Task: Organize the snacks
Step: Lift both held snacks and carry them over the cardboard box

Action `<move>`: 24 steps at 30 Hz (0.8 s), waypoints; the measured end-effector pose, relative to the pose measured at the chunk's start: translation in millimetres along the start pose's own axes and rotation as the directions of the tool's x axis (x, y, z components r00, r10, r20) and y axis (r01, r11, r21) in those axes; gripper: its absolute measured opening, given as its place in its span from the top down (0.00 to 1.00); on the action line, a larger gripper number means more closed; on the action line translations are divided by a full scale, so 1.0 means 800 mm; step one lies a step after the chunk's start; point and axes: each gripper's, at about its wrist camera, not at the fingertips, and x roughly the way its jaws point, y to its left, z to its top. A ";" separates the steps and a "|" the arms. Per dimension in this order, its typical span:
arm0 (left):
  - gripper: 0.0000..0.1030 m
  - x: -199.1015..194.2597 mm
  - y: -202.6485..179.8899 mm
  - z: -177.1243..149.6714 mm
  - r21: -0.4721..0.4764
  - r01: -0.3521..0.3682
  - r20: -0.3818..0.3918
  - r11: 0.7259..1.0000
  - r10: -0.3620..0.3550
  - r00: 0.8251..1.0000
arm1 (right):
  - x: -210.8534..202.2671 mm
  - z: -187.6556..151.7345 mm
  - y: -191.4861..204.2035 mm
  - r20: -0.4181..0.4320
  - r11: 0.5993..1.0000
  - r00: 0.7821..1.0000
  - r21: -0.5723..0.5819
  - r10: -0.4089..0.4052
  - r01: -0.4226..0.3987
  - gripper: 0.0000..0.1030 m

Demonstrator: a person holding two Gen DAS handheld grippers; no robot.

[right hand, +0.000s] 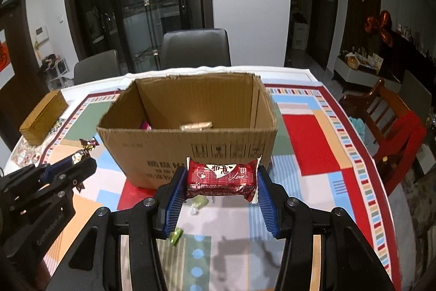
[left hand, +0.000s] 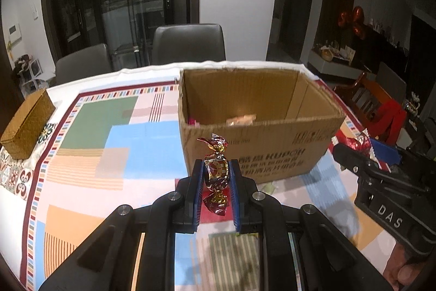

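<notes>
My left gripper (left hand: pixel 216 168) is shut on a red and gold twist-wrapped candy (left hand: pixel 216 171), held upright in front of the open cardboard box (left hand: pixel 261 152). In the right wrist view my right gripper (right hand: pixel 221 176) is shut on a red snack packet (right hand: pixel 221 176) with white writing, held crosswise just before the box (right hand: pixel 188 149). A few wrapped snacks (right hand: pixel 196 126) lie on the box floor. The left gripper (right hand: pixel 79 162) with its candy shows at the left of the right wrist view. The right gripper (left hand: pixel 354 152) shows at the right of the left wrist view.
A woven golden box (left hand: pixel 27 124) sits at the table's left edge. Small green candies (right hand: pixel 175 236) lie on the patterned tablecloth (right hand: pixel 299 143) under my right gripper. Grey chairs (left hand: pixel 188 42) stand behind the table, and a wooden chair with red cloth (right hand: pixel 395 124) stands at the right.
</notes>
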 end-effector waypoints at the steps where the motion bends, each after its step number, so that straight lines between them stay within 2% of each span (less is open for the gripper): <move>1: 0.82 0.000 0.000 0.004 -0.001 0.001 0.005 1.000 -0.001 1.000 | -0.001 0.003 0.000 0.005 1.000 1.000 -0.002 0.000 0.000 0.50; 24: 0.82 0.012 0.004 0.071 -0.014 0.014 0.076 1.000 -0.012 0.997 | -0.013 0.071 -0.004 0.126 0.999 0.992 -0.047 0.001 0.005 0.50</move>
